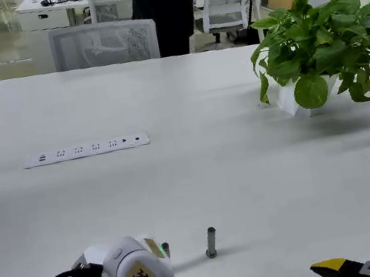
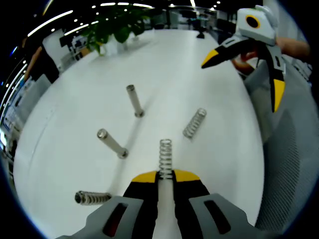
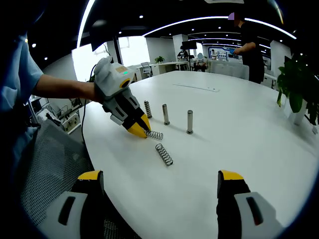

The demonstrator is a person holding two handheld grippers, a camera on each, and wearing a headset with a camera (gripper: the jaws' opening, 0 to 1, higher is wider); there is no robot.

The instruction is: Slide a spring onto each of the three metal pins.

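At a white table (image 1: 234, 173), the left gripper (image 2: 165, 175) is clamped on one end of a spring (image 2: 165, 155), whose free end sticks straight out beyond the yellow jaw tips. In the left gripper view, a second spring (image 2: 194, 123) lies loose on the tabletop just right of the held one, touching neither it nor the jaws. Three metal pins stand beyond and to the left of the tips. The far pin (image 2: 133, 100) and the middle pin (image 2: 111, 143) are bare. The near pin (image 2: 91, 198), lowest and furthest left in that view, already has a coil around its shaft. The right gripper (image 3: 159, 179) hovers at the table's edge with its jaws spread wide and nothing between them. In its own view both springs and all three pins lie well ahead of it. In the head view, one bare pin stands upright just right of the left gripper. A potted plant (image 1: 323, 49) sits at the table's far right and a white power strip (image 1: 87, 150) lies flat farther back.
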